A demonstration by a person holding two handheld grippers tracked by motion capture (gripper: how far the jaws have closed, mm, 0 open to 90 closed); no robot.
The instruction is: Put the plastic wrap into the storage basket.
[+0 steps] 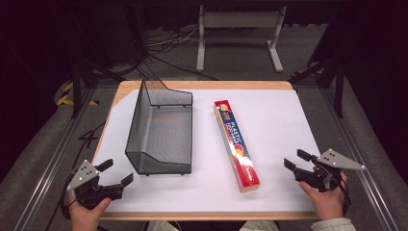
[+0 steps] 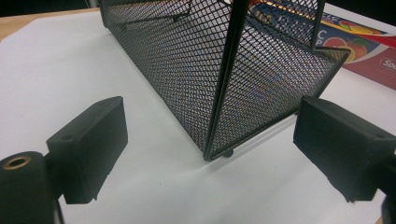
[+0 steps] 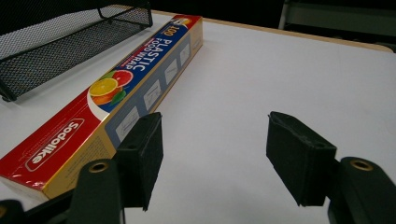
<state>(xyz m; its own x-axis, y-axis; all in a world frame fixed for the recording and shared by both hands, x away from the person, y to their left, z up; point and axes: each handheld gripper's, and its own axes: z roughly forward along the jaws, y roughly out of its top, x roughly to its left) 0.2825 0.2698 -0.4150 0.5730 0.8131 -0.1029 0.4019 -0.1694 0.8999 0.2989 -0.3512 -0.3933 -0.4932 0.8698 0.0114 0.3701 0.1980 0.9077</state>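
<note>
left gripper is being held with fingers spread, nothing gripped, near the mesh basket corner | right gripper is being kept wide open too, just beside the plastic wrap box lying on the tabletop | risk: box probably getting nudged sideways if it's being pinched off-center lol

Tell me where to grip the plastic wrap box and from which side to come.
Grip the plastic wrap box across its narrow width near mid-length, coming from above with the right gripper. It lies flat, long and slim, clear of the mesh basket, so its long sides look open to both jaws.
</note>
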